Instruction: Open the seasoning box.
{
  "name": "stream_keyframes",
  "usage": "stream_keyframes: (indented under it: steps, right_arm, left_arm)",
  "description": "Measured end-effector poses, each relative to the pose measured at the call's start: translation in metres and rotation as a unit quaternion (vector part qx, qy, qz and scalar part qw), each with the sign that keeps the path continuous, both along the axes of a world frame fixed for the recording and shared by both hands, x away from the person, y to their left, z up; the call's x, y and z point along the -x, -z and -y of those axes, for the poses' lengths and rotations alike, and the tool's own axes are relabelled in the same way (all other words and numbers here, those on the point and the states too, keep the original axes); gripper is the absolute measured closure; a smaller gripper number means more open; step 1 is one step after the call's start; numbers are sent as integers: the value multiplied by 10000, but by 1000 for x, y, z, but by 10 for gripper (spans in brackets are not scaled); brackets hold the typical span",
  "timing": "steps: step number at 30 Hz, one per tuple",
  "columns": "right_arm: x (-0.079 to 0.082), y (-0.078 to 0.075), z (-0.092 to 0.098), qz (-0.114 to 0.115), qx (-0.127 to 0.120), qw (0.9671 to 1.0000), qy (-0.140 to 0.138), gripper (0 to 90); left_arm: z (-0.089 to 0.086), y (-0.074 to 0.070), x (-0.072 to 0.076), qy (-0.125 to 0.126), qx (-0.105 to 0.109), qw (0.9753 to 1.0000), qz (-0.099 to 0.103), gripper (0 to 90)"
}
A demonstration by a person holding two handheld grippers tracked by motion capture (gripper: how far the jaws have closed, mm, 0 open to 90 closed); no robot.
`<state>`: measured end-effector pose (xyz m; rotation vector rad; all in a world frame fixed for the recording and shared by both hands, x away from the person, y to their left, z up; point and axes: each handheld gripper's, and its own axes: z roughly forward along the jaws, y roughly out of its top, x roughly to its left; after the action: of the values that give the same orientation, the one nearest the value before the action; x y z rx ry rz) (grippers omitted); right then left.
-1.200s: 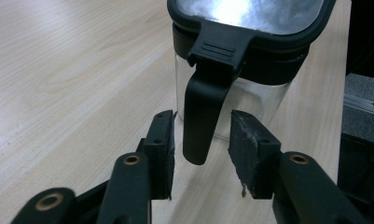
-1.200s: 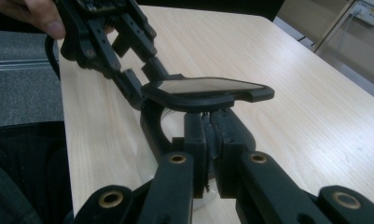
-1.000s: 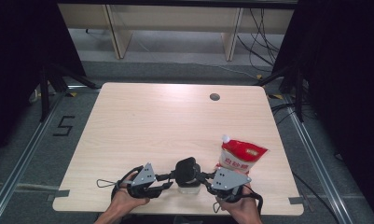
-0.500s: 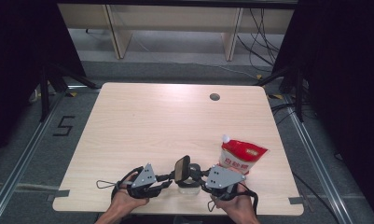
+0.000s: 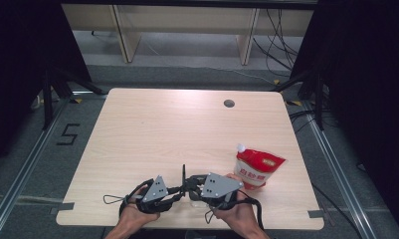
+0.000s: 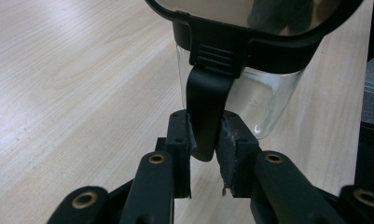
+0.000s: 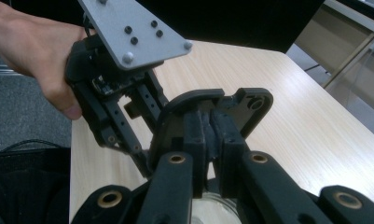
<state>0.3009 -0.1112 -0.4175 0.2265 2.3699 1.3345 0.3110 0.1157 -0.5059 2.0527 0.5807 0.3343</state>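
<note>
Clear glass jar [image 6: 250, 100], fitted with a black hinged lid [image 5: 183, 174], is seen at the near edge of the wooden table [image 5: 152, 129], between the two grippers. A red and white pouch [image 5: 256, 168] with a white spout is stood just to the right of the right hand [image 5: 237, 211], close beside it but not in the path of either tool; a small round hole [image 5: 229, 103] is set in the far part of the tabletop (well apart from everything else). In the high view the lid is seen edge-on, raised upright above the jar. The left gripper [image 6: 205, 144] is closed on the lid's black latch strap [image 6: 205, 116], which hangs down from the rim and is pinched between the two pads. The right gripper [image 7: 208, 135] is closed on the black lid frame, its jaws almost together around the thin edge. Both forearms are brought in from the bottom of the high view, the hands held low and angled toward each other, with the left hand [image 7: 40, 56] wrapped around its tool's body. The jar's base is hidden behind the tools, and its contents cannot be made out.
</note>
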Motion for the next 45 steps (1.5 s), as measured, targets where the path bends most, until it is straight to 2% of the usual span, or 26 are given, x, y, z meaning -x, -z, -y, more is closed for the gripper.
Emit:
stream_keyframes:
  steps: [7,15,17,18,20,22,25,26,29,30,31,39,40,41,43,45]
  right_arm:
    - [-1,1,-5,19,4,10000,-4,856]
    - [0,2,1,-87,-22,10000,25,824]
    - [-1,2,3,-36,-35,10000,30,819]
    - [0,4,8,-109,-55,9999,96,808]
    - [0,5,11,-114,-79,9998,119,801]
    - [0,9,25,-217,-91,9994,253,772]
    - [-2,12,41,-289,-290,9984,396,735]
    - [-2,13,46,-305,-310,9981,430,722]
    - [0,18,60,-378,-342,9971,565,694]
    - [0,18,60,-378,-342,9971,565,694]
    - [1,21,69,-437,-380,9961,660,679]
    - [8,27,95,-501,-418,9940,878,669]
    - [8,28,98,-496,-407,9939,893,669]
    - [11,29,103,-525,-403,9931,967,669]
    - [13,30,107,-553,-405,9928,981,667]
    - [16,32,112,-532,-403,9925,1026,664]
  left_arm:
    - [0,0,1,-4,12,10000,-3,745]
    - [-1,0,0,-19,77,9999,-126,741]
    - [-1,0,0,-20,69,9999,-112,738]
    - [-1,0,0,-23,65,9999,-103,738]
    - [-2,0,0,-26,28,10000,-77,737]
    - [-2,0,1,-31,34,9999,-96,738]
    - [-3,0,2,-26,36,9999,-134,739]
    - [-4,1,2,-10,55,10000,-71,740]
    - [-5,0,2,3,-36,10000,-80,746]
    - [-5,0,2,3,-36,10000,-80,748]
    - [-5,0,4,-6,-2,10000,-80,750]
    - [-6,-1,4,26,-47,10000,-72,771]
    - [-5,0,4,28,13,10000,-73,771]
    - [-6,-1,4,58,-69,10000,-34,772]
    - [-7,-2,4,64,-83,9999,-37,773]
    - [-6,-1,6,53,-16,10000,-67,773]
